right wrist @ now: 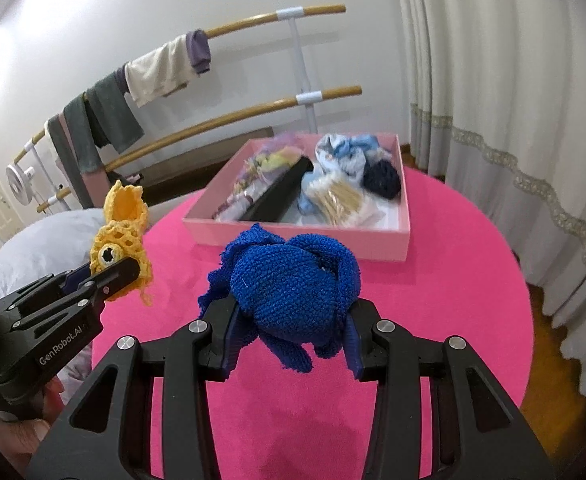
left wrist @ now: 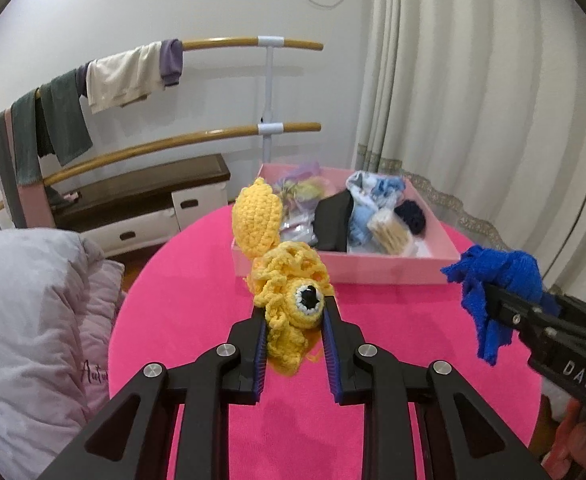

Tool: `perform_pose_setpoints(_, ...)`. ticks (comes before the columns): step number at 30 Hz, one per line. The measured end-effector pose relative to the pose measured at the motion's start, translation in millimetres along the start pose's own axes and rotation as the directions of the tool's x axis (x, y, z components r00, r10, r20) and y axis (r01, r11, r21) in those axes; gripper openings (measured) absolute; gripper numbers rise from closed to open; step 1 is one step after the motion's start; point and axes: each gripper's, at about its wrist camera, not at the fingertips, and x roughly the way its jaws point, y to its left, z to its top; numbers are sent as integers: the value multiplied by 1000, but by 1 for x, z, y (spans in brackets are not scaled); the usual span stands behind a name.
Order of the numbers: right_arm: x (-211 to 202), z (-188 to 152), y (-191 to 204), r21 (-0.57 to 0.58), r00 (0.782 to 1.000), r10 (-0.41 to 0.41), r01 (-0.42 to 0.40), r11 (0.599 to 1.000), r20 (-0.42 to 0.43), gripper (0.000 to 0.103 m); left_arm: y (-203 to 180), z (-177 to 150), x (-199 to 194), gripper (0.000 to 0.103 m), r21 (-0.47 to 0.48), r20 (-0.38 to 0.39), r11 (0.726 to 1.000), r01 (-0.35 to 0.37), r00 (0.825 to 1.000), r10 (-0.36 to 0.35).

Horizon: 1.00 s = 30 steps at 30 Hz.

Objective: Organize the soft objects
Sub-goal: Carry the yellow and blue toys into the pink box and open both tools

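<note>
Pink box [right wrist: 389,242] sits at far side of the round pink bench [right wrist: 453,288]. Inside: pastel bagged bits [left wrist: 297,190] at left, a black divider [right wrist: 281,196], light blue fabric [left wrist: 377,192], a tan bundle [right wrist: 339,202], a dark navy knit [right wrist: 383,178]. Left gripper [left wrist: 293,316] jaws pinch the yellow crochet toy [left wrist: 289,280], held above the bench. Right gripper [right wrist: 293,332] jaws clamp the blue knit piece [right wrist: 293,280], also off the bench, near the box's front wall.
</note>
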Motion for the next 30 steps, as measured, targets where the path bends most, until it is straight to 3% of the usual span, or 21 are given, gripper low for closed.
perform_pose_setpoints(14, -16, 69, 5, -47, 994, -6, 11, 999, 110, 39, -1, 62, -16, 21, 4, 100, 1000, 18, 995, -19)
perform_pose_setpoints(20, 6, 109, -3, -46, 995, -12, 17, 999, 97, 39, 0, 99, 13, 21, -4, 83, 999, 50, 995, -49)
perform_pose_setpoints(30, 65, 144, -30, -27, 999, -40, 40, 999, 22, 39, 3, 149, 91, 21, 5, 24, 998, 57, 998, -57)
